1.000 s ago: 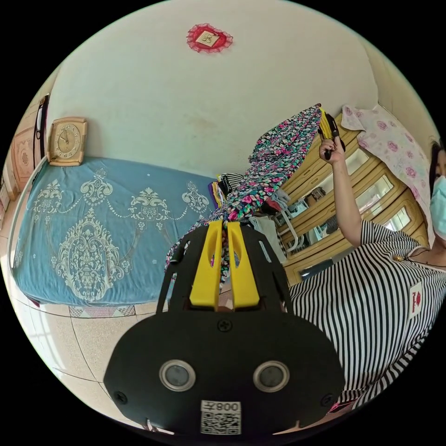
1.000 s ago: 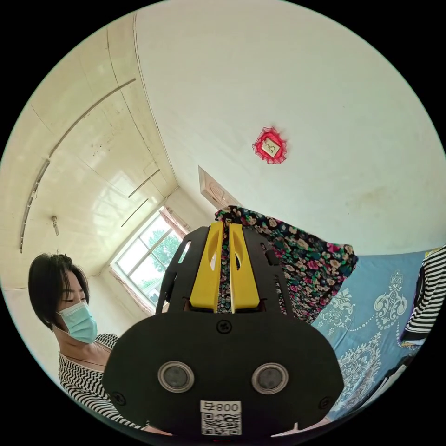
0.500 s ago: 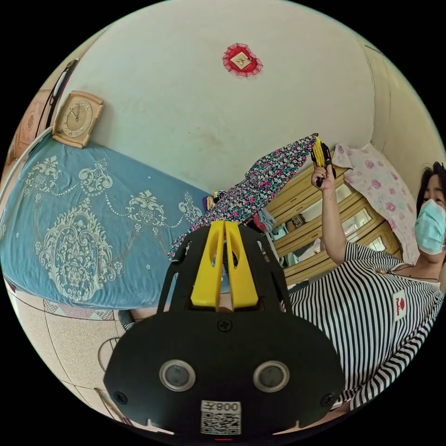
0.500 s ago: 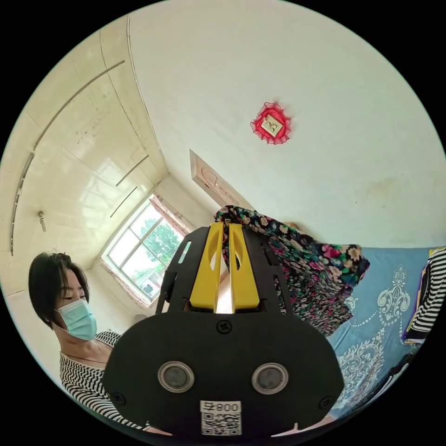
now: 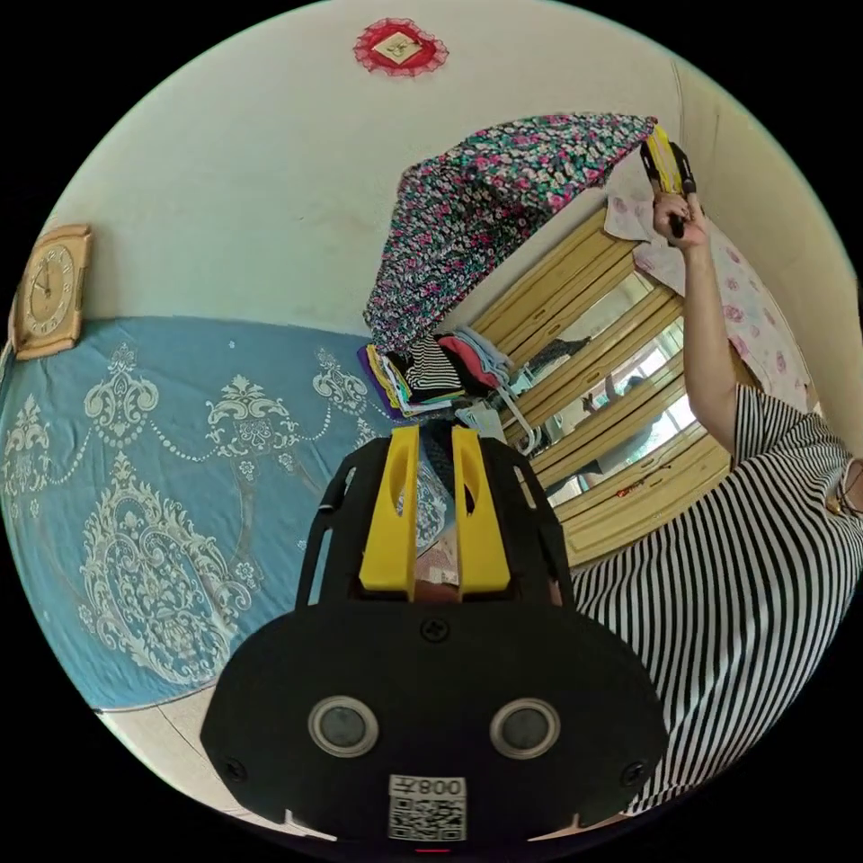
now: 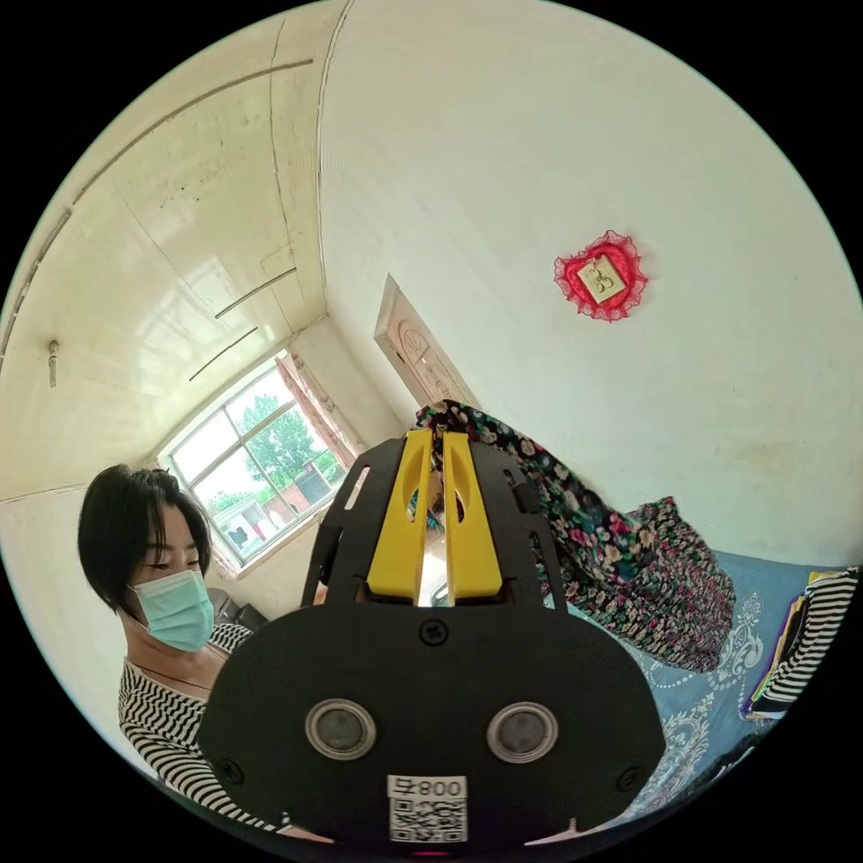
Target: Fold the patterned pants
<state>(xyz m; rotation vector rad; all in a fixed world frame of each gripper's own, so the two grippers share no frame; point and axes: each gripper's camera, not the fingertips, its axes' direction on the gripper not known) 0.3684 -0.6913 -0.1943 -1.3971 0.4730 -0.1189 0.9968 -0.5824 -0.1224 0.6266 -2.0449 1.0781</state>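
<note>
— One corner only, is it? The right gripper has its jaws clamped on the patterned pants, held high, cloth drooping toward the bed

— Yes, and the left gripper sits with jaws apart, gripping nothing. Light, floppy fabric; I'd pinch the waistband edge hanging at seven o'clock from the raised corner
</note>
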